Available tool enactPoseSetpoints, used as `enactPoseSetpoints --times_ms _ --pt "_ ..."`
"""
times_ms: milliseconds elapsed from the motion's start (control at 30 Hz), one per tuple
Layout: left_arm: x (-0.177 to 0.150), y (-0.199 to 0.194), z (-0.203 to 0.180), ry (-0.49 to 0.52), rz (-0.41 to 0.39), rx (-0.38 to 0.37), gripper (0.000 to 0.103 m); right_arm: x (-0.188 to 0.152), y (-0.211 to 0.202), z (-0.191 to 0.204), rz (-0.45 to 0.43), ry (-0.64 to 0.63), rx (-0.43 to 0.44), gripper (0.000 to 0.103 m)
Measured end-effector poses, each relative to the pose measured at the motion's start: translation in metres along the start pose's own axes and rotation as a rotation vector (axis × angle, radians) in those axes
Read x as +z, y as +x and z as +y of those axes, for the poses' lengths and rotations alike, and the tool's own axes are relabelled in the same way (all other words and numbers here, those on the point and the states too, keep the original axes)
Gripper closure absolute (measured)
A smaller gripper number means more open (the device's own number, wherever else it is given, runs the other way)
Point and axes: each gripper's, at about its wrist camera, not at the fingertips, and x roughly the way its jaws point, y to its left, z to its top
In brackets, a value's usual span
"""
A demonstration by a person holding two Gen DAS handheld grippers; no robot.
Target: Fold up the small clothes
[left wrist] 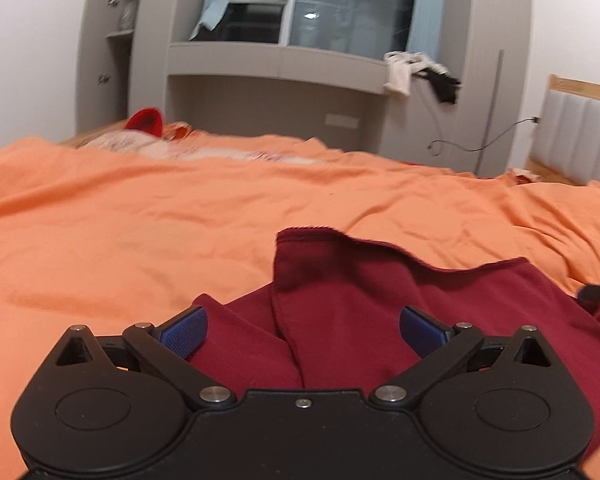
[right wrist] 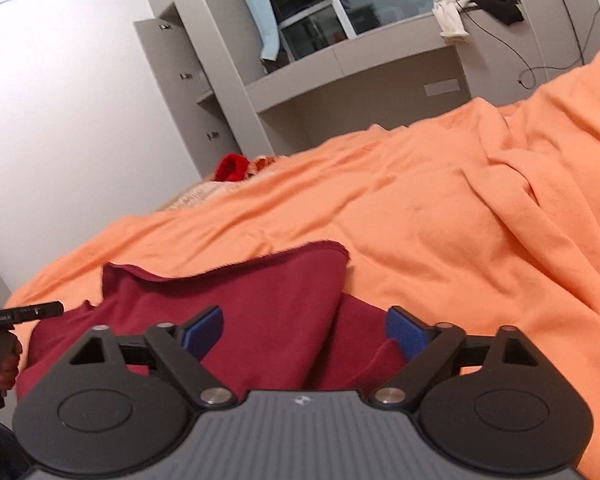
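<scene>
A dark red garment [left wrist: 360, 300] was seen lying on the orange bedsheet [left wrist: 140, 220] in the lower centre of the left wrist view; it was rumpled, with one layer folded over another and a raised crease running down toward the camera; its far edge was seen wavy and lifted at a corner, the hem slightly frayed; the same garment [right wrist: 240, 308] was shown in the lower left to centre of the right wrist view, one flap draped over a lower layer. The left gripper [left wrist: 303, 330] was held low over the cloth, blue pads [left wrist: 184, 330] spread wide apart, nothing clamped; the right gripper [right wrist: 304, 330] was likewise held with pads [right wrist: 406, 330] apart over the fabric, nothing gripped. White and black clothes [left wrist: 420, 74] were noted on the grey shelf [left wrist: 276, 60] at upper right; a red item [right wrist: 232, 168] was seen at the bed's far edge.
</scene>
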Motion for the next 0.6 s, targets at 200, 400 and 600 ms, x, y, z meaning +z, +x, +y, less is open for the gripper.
enactPoseSetpoints --times_ms 200,400,600 --pt "-0.014 -0.02 -0.001 -0.021 0.02 -0.029 0.002 -0.003 0.008 0.01 0.021 -0.027 -0.05 0.062" --pt "-0.024 -0.027 -0.001 -0.052 0.038 -0.058 0.016 -0.006 0.008 0.004 0.009 0.027 -0.02 0.064" --pt "-0.03 -0.034 0.007 -0.129 0.054 -0.097 0.033 -0.005 0.005 0.003 0.029 0.073 0.032 0.049"
